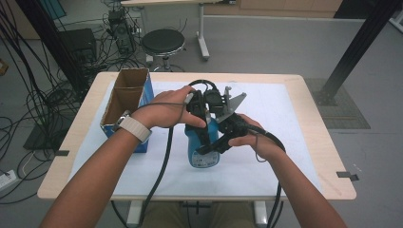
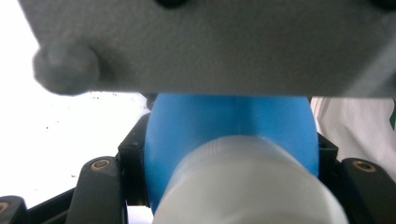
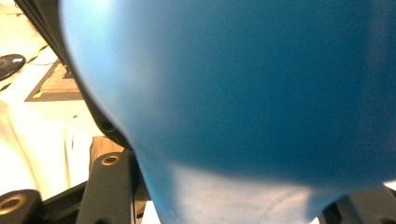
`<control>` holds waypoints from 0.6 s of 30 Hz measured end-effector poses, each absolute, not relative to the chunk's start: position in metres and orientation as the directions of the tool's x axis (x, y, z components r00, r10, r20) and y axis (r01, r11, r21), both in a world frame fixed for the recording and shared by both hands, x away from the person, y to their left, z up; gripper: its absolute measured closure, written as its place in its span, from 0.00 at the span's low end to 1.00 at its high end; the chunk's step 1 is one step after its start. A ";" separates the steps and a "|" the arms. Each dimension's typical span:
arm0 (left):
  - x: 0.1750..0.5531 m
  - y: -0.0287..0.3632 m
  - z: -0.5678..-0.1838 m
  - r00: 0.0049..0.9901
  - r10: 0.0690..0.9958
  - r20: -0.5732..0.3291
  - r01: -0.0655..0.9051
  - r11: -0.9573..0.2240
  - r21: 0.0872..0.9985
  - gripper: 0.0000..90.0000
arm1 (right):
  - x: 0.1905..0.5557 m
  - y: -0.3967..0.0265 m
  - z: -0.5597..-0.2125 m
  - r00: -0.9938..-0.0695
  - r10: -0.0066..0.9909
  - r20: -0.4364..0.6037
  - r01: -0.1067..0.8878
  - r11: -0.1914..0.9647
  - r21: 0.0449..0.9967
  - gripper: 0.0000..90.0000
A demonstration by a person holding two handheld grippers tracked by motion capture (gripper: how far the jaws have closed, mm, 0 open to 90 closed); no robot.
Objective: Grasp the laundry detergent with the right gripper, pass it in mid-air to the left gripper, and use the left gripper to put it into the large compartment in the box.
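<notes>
Blue bottle (image 1: pixel 203 151) upright at bench (image 1: pixel 304 142) ctr, long axis vertical. Left tool (image 1: pixel 202 124) clamps the white cap (image 2: pixel 247 186) end from above; right tool (image 1: pixel 219 144) grips body from right.

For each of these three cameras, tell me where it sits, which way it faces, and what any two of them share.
High view: above the person's side, facing forward and down on the table; both forearms, left gripper and right gripper meet on the blue bottle beside the box.
Left gripper view: on the left gripper, facing the bottle's white cap; black jaws flank it.
Right gripper view: on the right gripper, close against the bottle's body.
All three share the bottle.
</notes>
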State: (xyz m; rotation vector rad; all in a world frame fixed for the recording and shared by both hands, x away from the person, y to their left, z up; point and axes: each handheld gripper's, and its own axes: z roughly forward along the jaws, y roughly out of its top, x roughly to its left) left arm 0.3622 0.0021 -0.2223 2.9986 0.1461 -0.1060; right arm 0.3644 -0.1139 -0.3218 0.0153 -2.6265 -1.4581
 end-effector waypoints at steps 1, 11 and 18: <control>0.362 0.002 -0.222 0.992 0.095 -0.078 0.105 -0.985 0.136 0.42 | 0.364 -0.114 -0.322 -0.991 -0.077 0.113 0.055 0.530 0.846 0.48; 0.362 0.003 -0.222 0.992 0.096 -0.080 0.106 -0.984 0.142 0.42 | 0.364 -0.114 -0.322 -0.991 -0.076 0.110 0.053 0.531 0.846 0.48; 0.362 0.002 -0.222 0.992 0.098 -0.077 0.107 -0.985 0.138 0.42 | 0.364 -0.114 -0.321 -0.991 -0.075 0.111 0.055 0.529 0.847 0.48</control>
